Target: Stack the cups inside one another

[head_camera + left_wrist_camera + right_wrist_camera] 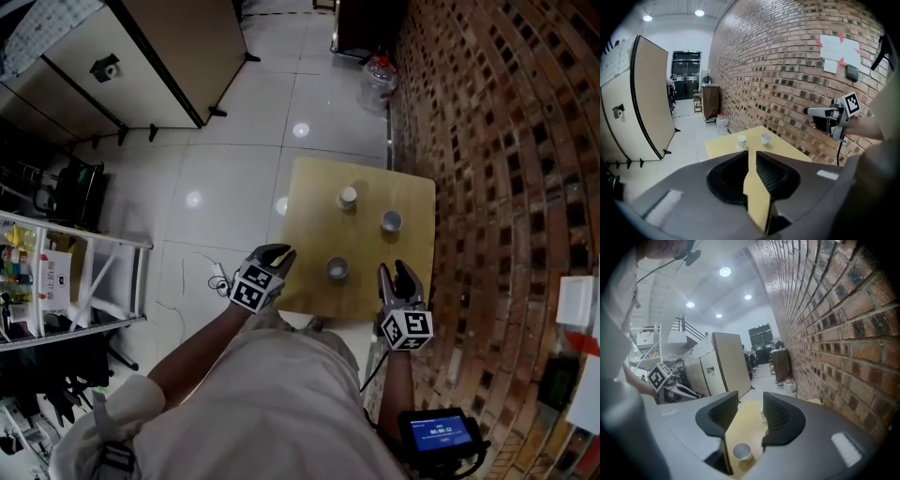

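Left gripper point(277, 253) & right gripper point(394, 272) both unclenched, empty; small white cups point(337, 269) prob. light, stiff, slick, so pinch at rim.

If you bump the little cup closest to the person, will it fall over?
It looks small and empty, so the near cup is probably light and easy to knock. It stands upright, mouth up, so a low push might just slide it on the smooth table. If it tips, its round side would likely roll.
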Motion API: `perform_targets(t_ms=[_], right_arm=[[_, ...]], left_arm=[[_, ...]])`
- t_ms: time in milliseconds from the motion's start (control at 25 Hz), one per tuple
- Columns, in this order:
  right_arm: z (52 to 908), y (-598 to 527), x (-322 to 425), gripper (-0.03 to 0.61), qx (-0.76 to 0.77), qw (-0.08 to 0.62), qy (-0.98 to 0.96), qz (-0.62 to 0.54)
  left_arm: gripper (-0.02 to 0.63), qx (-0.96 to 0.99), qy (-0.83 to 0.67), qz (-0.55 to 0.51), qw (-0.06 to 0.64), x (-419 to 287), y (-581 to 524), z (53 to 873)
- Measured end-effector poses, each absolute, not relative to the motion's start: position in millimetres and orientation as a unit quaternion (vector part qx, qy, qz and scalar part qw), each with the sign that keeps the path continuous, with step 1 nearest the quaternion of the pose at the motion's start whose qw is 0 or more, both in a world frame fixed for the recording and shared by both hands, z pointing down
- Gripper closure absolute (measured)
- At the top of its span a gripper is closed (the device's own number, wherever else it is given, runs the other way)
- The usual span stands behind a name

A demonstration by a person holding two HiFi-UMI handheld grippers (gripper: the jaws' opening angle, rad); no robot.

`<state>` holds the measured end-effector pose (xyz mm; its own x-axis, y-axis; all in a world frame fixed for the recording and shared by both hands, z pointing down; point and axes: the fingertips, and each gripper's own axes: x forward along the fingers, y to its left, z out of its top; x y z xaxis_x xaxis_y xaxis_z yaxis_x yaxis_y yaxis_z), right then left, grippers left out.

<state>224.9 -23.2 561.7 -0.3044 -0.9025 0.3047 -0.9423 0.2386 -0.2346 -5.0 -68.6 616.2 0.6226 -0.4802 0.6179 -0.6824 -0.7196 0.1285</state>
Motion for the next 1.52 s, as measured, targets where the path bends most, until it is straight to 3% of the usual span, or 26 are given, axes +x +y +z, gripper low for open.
perform_targets(t_ms=[320, 480, 720, 1160, 1520], right_arm=[[547, -54, 186, 0.419, 0.628, 0.078, -0.753, 0.180], [546, -60, 164, 0.419, 0.648, 0.120, -0.731, 0.174], [556, -77, 139, 0.419, 0.646, 0.184, -0.720, 0.173], [624, -159, 184, 0.340, 0.586, 0.260, -0.734, 0.223], [711, -225, 180, 0.314, 0.473, 0.345, -0.778, 0.229]], left_arm=[[0.541, 0.914, -0.253, 0.274, 0.161, -22, -109, 605], [0.540, 0.928, -0.218, 0.281, 0.112, -28, -124, 612], [0.532, 0.934, -0.178, 0.287, 0.118, -28, -146, 640], [0.523, 0.915, -0.214, 0.320, 0.120, -18, -166, 638], [0.523, 0.894, -0.266, 0.331, 0.143, -5, -166, 643]])
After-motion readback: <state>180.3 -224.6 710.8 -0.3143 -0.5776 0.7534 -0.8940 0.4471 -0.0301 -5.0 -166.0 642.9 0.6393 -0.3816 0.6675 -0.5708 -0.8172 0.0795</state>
